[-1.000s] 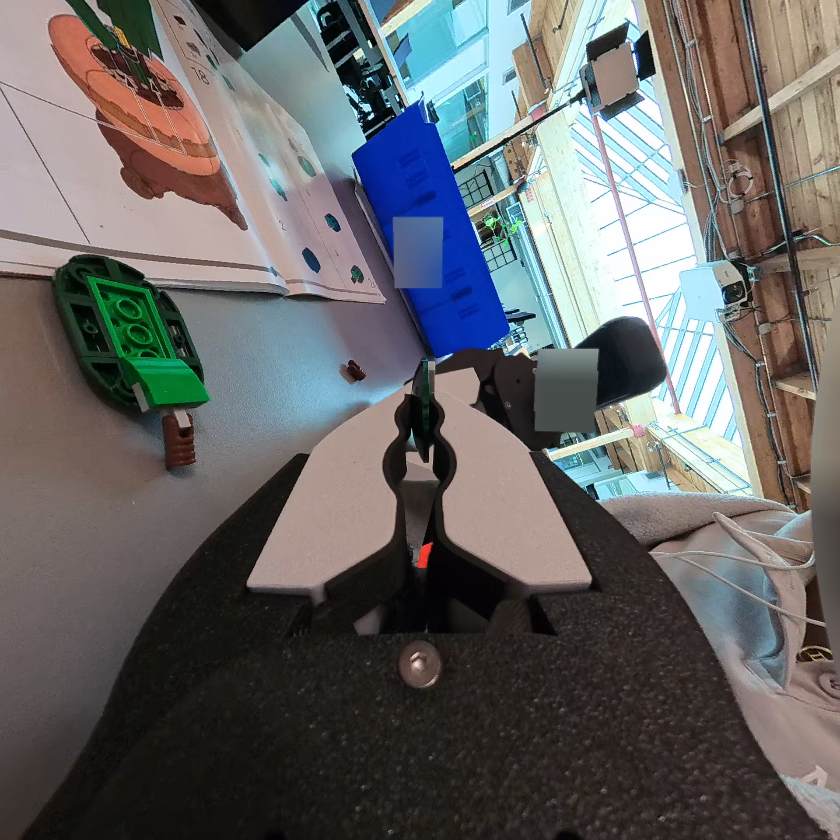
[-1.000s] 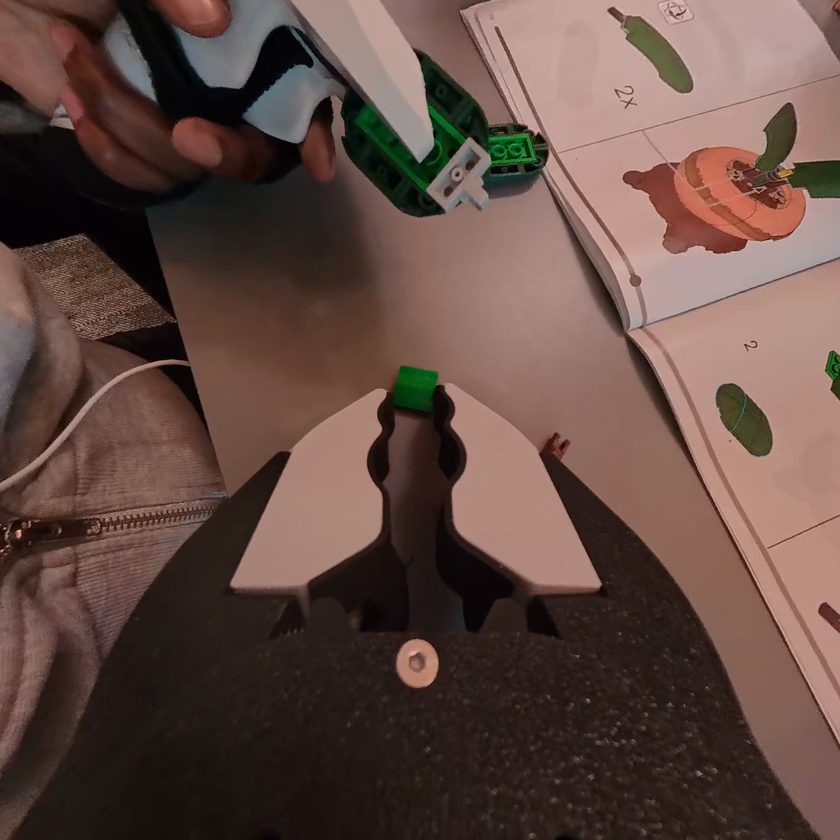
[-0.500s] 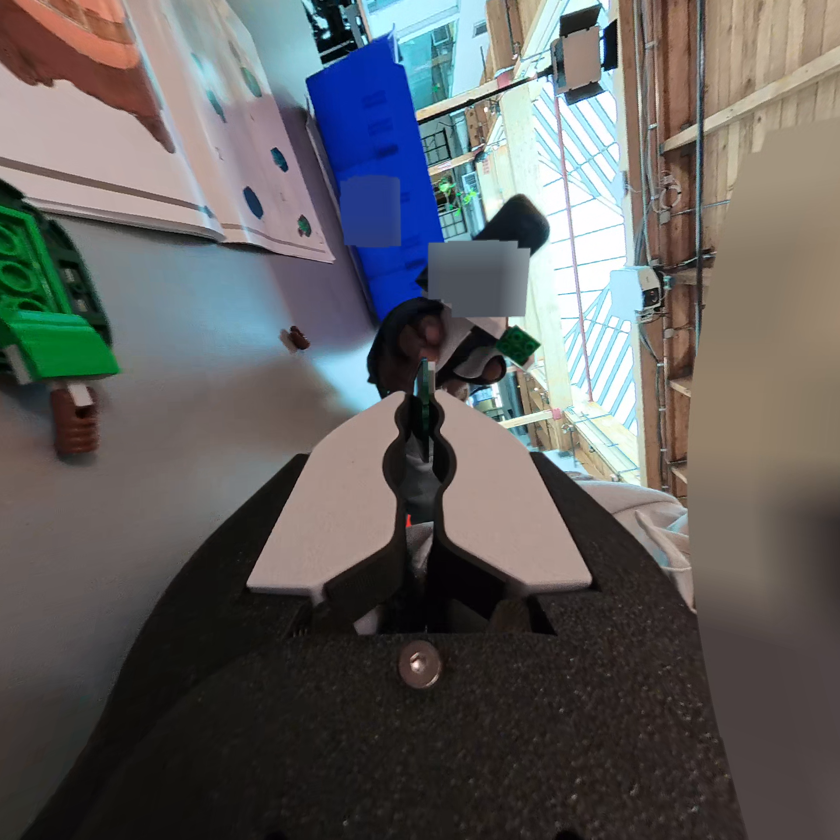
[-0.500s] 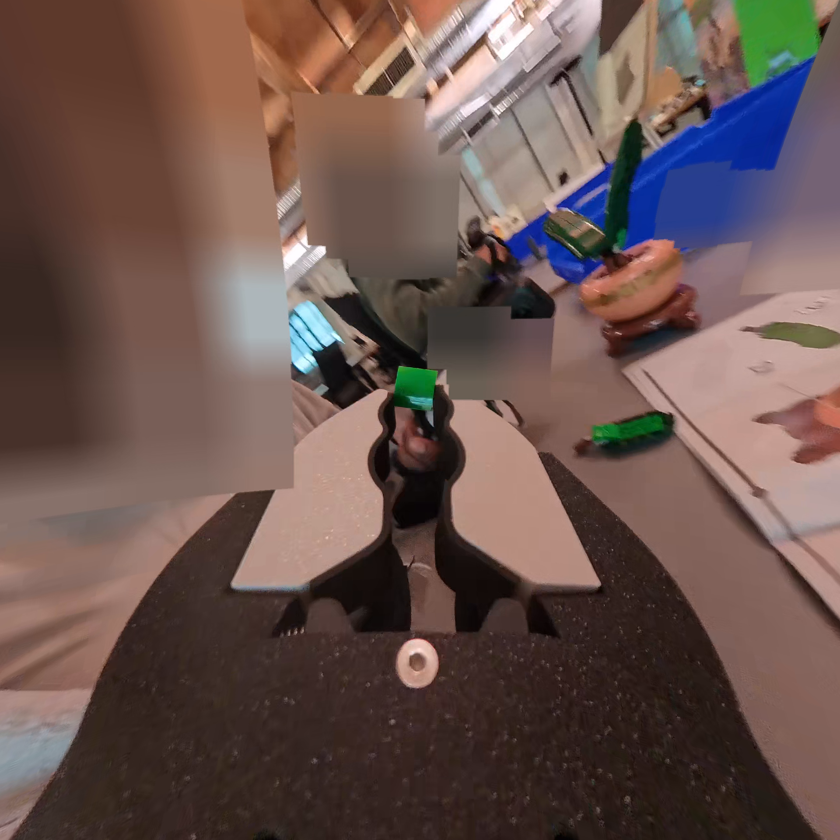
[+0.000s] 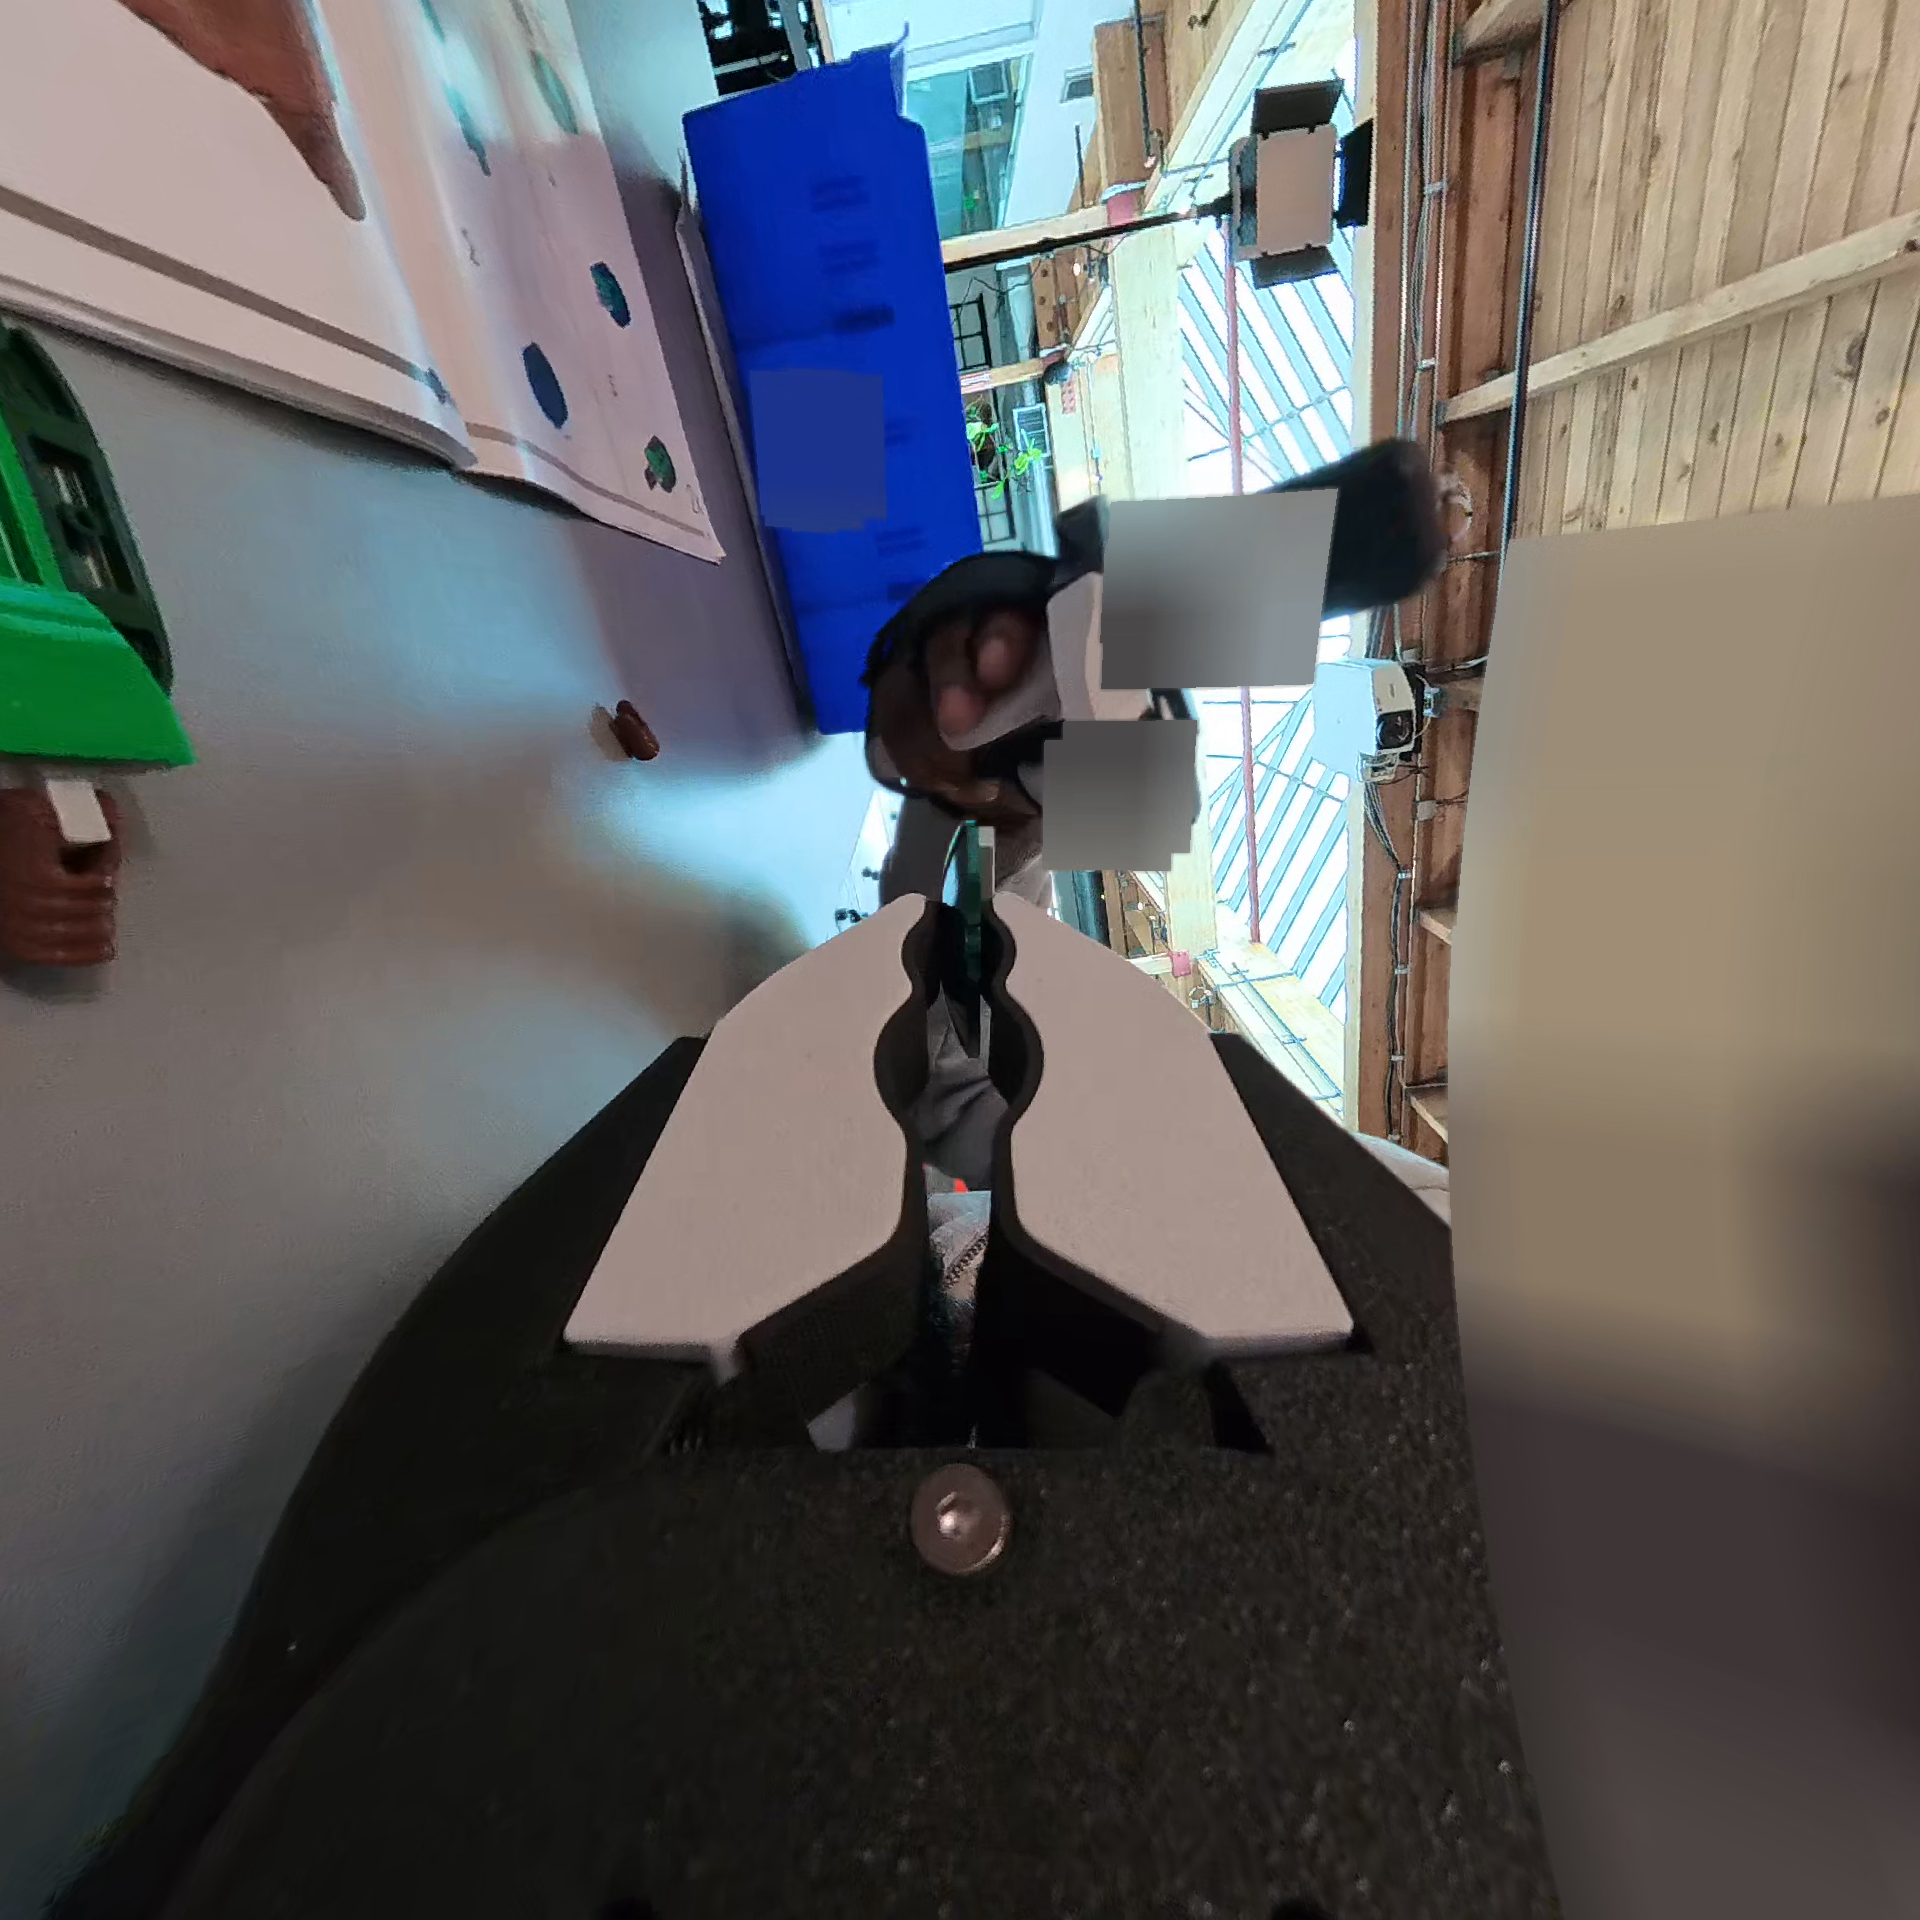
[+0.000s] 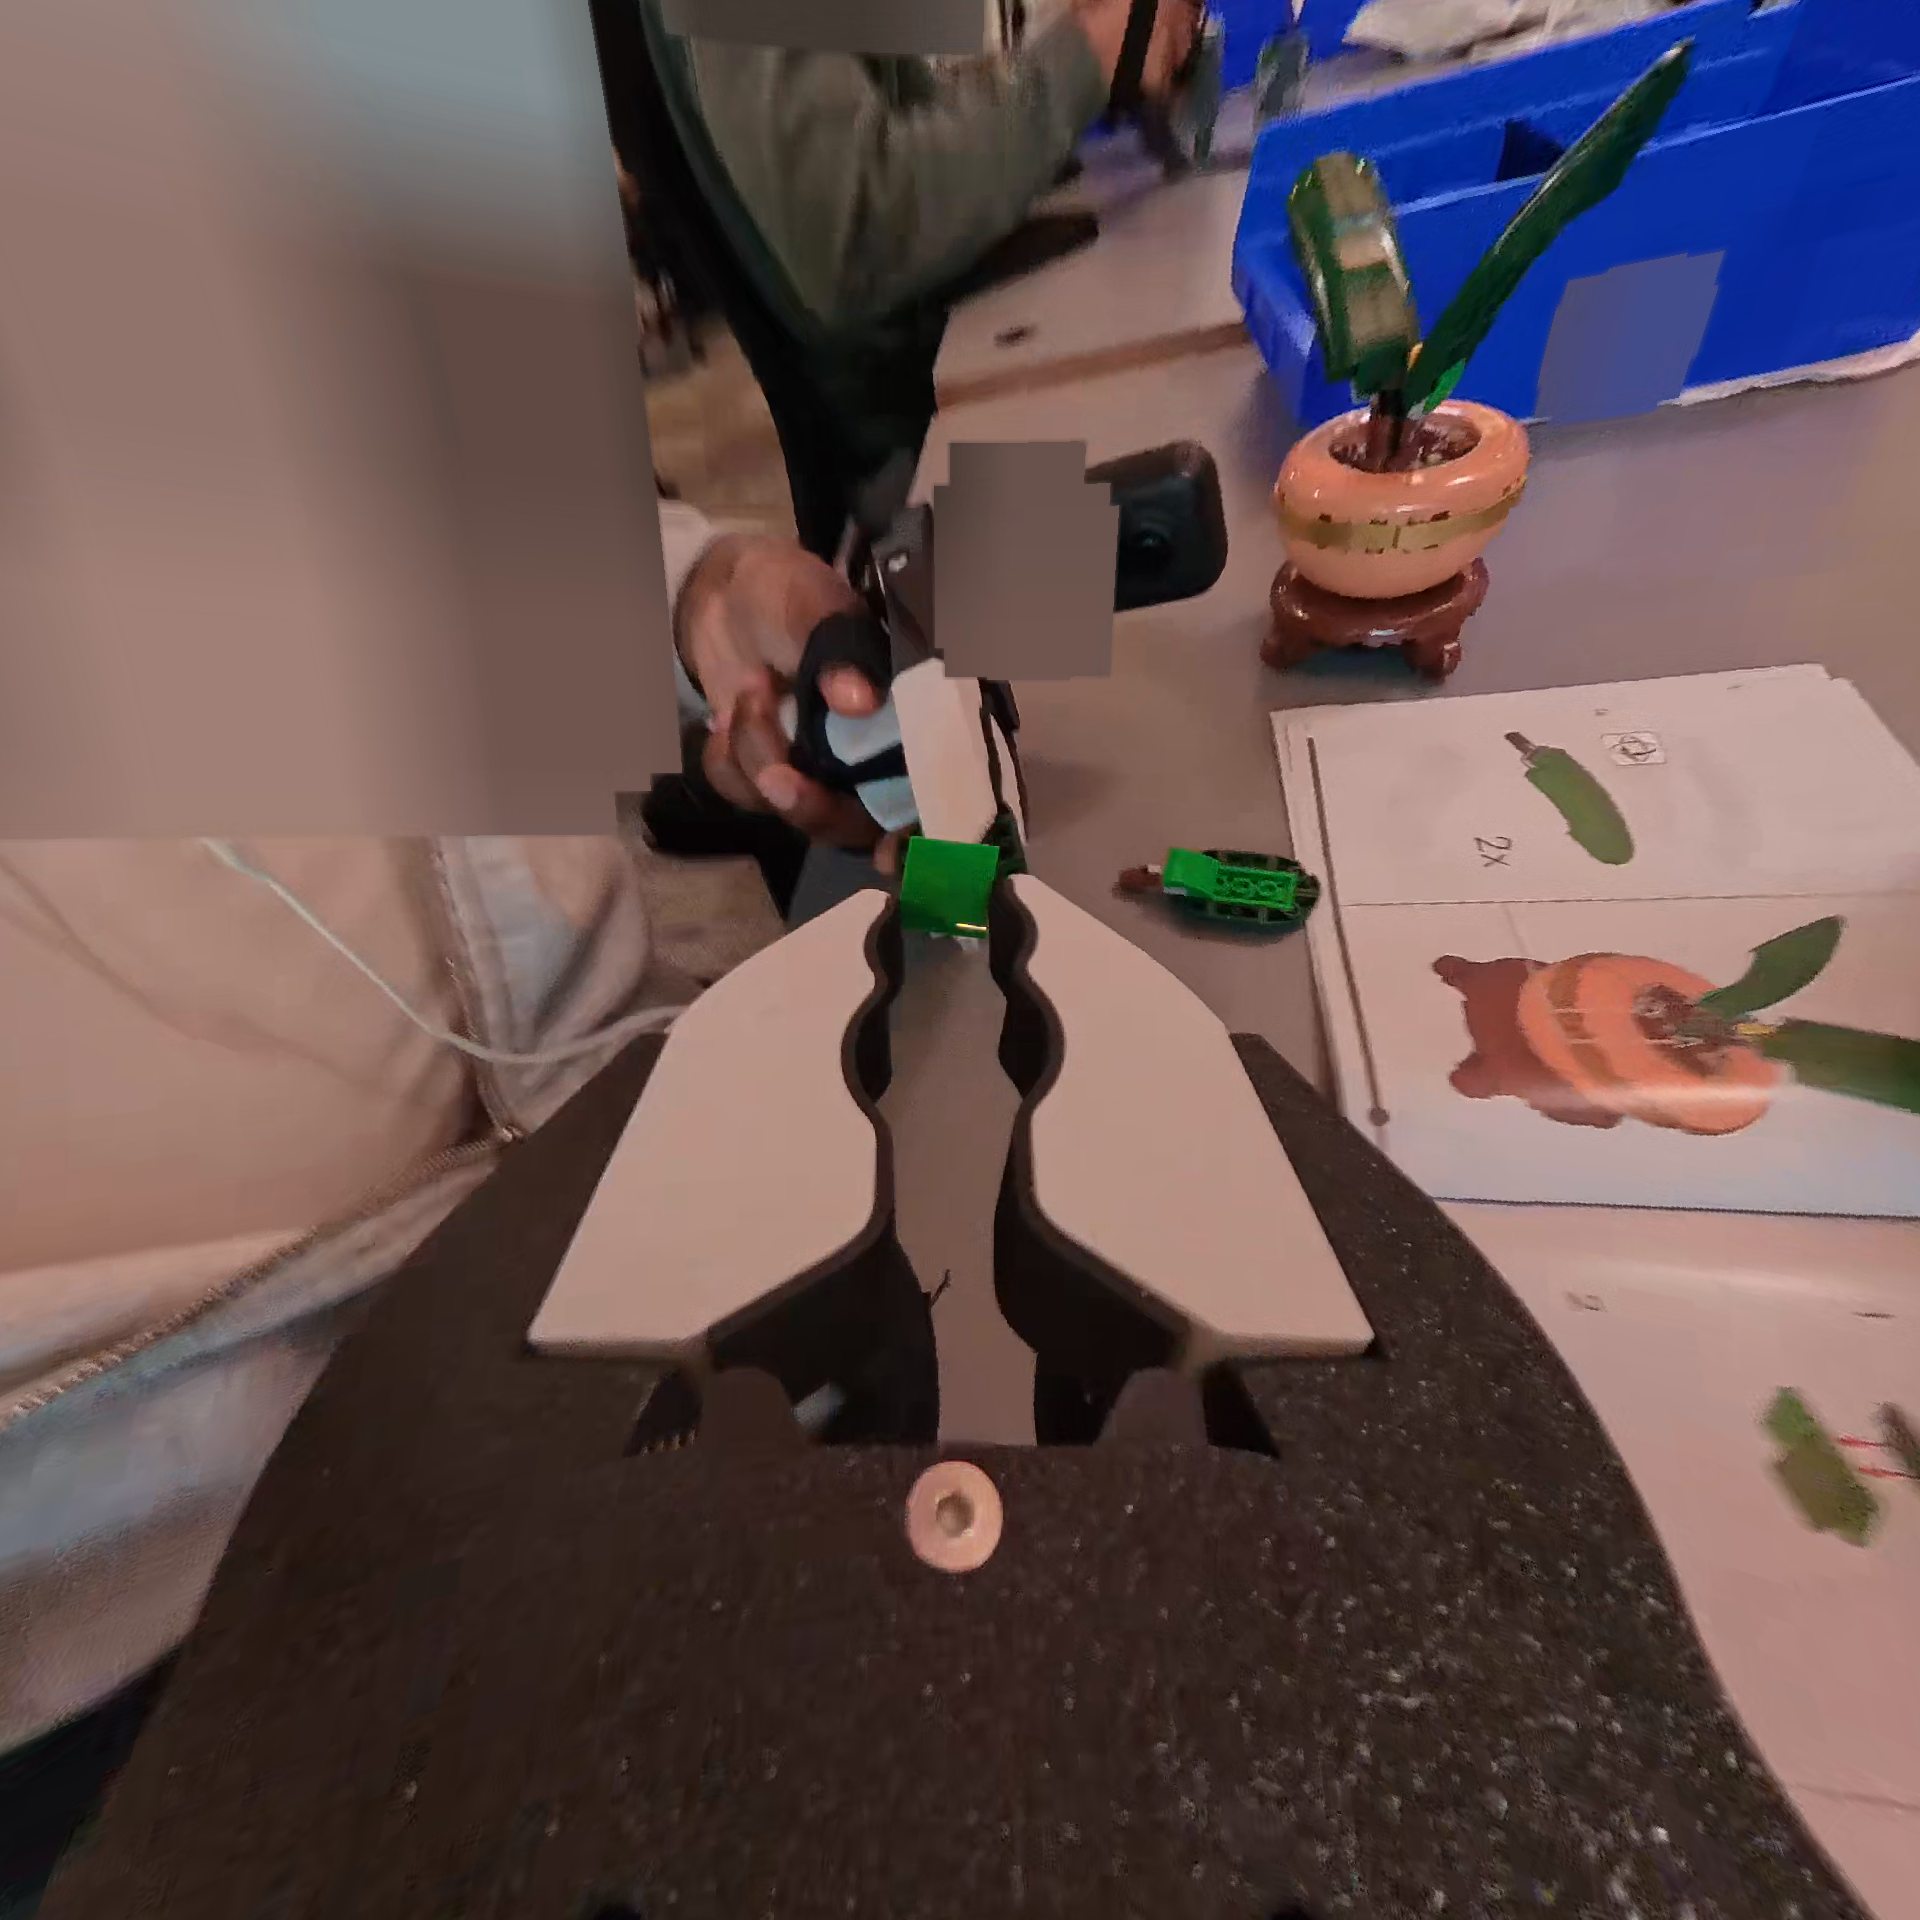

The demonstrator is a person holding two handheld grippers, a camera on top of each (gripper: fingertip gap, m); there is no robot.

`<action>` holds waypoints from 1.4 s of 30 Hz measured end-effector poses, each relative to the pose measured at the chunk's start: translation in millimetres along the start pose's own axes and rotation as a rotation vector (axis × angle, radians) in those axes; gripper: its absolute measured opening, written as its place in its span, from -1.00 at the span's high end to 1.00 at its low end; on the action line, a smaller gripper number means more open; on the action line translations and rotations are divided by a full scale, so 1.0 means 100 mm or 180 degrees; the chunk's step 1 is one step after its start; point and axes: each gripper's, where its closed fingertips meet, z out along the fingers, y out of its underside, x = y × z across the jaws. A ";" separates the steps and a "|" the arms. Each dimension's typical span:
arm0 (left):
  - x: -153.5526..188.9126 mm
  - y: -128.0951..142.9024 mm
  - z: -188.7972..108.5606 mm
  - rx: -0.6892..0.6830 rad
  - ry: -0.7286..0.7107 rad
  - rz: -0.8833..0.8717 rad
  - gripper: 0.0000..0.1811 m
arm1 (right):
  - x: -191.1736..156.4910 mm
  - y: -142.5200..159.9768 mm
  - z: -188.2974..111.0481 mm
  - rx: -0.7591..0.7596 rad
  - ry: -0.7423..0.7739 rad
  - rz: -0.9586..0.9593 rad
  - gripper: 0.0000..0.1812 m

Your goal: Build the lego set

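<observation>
Right wrist view: smooth grey fingers (image 6: 948,914) pinch a glossy green brick (image 6: 945,888) — left fingers (image 5: 961,914) clamp a thin dark-green plate (image 5: 971,894).

A workshop-like hall: bare timber-plank walls (image 5: 1683,260) and a black studio light panel (image 5: 1294,182) beyond the jaws, blue plastic storage bins (image 6: 1683,208) on the grey surface (image 6: 1662,582).

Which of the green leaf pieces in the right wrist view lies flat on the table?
The leaf assembly beside the instruction booklet lies flat on the grey table. The other leaves stand upright in the potted plant model.
</observation>
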 end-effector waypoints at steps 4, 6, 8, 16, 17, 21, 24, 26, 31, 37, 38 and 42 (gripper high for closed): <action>-0.03 0.02 0.02 -0.0025 -0.0044 -0.0095 0.94 | 0.02 0.15 0.06 -0.0771 0.0086 -0.0720 0.83; -0.06 0.04 0.04 -0.0051 -0.0049 -0.0177 0.94 | 0.03 0.25 0.09 -0.1176 0.0080 -0.0983 0.83; -0.09 0.06 0.05 -0.0067 -0.0067 -0.0266 0.94 | 0.04 0.30 0.10 -0.1467 0.0049 -0.1151 0.83; -0.13 0.09 0.11 -0.0068 -0.0078 -0.0425 0.94 | -0.01 0.35 0.11 -0.1963 -0.0240 -0.0886 0.83; -0.12 0.10 0.11 -0.0061 -0.0071 -0.0452 0.94 | -0.01 0.36 0.11 -0.1994 -0.0268 -0.0808 0.83; -0.13 0.11 0.13 -0.0044 -0.0034 -0.0556 0.94 | -0.02 0.38 0.09 -0.2048 -0.0433 -0.0566 0.83; -0.14 0.13 0.14 -0.0043 -0.0030 -0.0617 0.94 | -0.04 0.40 0.09 -0.2123 -0.0549 -0.0440 0.83; -0.15 0.13 0.15 -0.0017 -0.0023 -0.0680 0.94 | -0.03 0.40 0.08 -0.2196 -0.0602 -0.0378 0.83; -0.16 0.14 0.16 -0.0026 -0.0041 -0.0696 0.94 | -0.03 0.42 0.08 -0.2449 -0.0641 -0.0504 0.83; -0.14 0.14 0.17 -0.0008 0.0038 -0.0686 0.94 | 0.02 0.36 0.11 -0.2261 -0.0511 -0.0564 0.83; -0.13 0.13 0.17 0.0011 0.0053 -0.0693 0.94 | 0.02 0.36 0.11 -0.2174 -0.0505 -0.0541 0.82; -0.14 0.12 0.17 0.0033 0.0077 -0.0709 0.94 | 0.00 0.37 0.12 -0.1956 -0.0493 -0.0564 0.82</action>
